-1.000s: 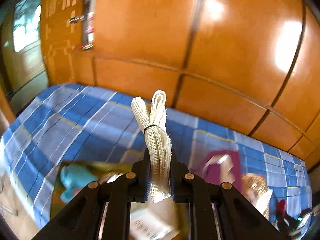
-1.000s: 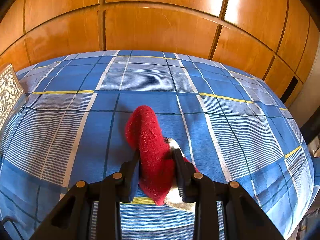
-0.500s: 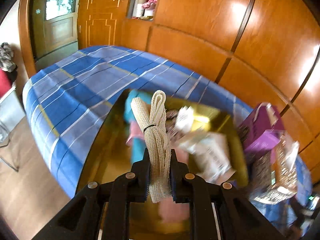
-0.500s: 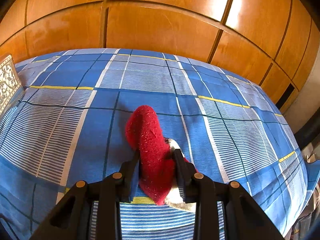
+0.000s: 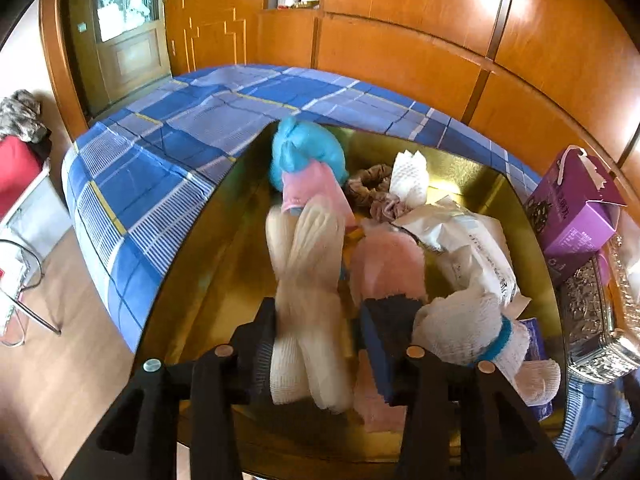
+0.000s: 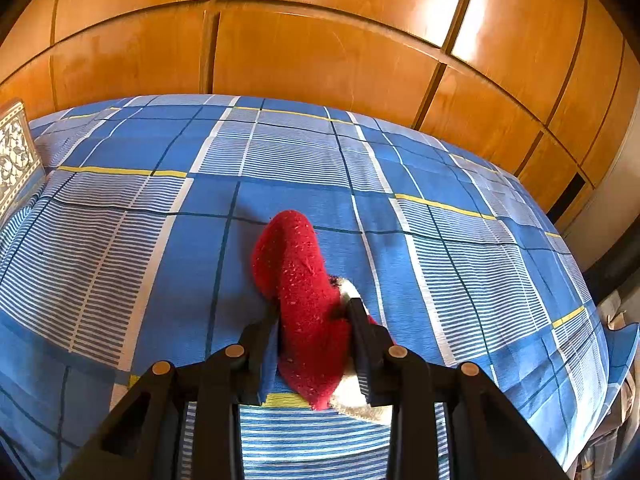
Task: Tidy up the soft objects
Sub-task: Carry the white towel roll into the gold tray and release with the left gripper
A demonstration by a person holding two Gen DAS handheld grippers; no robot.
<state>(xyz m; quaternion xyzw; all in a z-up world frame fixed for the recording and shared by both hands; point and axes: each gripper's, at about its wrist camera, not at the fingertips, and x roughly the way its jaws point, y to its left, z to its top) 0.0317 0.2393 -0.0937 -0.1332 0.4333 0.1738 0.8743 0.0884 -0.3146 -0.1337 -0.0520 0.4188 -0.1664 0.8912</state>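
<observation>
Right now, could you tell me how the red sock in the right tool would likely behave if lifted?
The red sock would probably flop: its free toe end bends over above the pads. It looks fluffy, so likely light and not slippery. The right tool dents it, suggesting it compresses easily.

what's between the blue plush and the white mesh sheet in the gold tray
A brown scrunchie lies between the blue plush and the white mesh sheet in the gold tray, seen in the left wrist view.

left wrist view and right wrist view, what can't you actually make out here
- Left wrist view: the cream mesh bundle is motion-blurred between the left gripper's just-opening jaws; contact unclear.
- The gold tray's near rim is hidden by the gripper.
- Right wrist view: the red sock's white cuff is partly hidden by the right gripper.
</observation>
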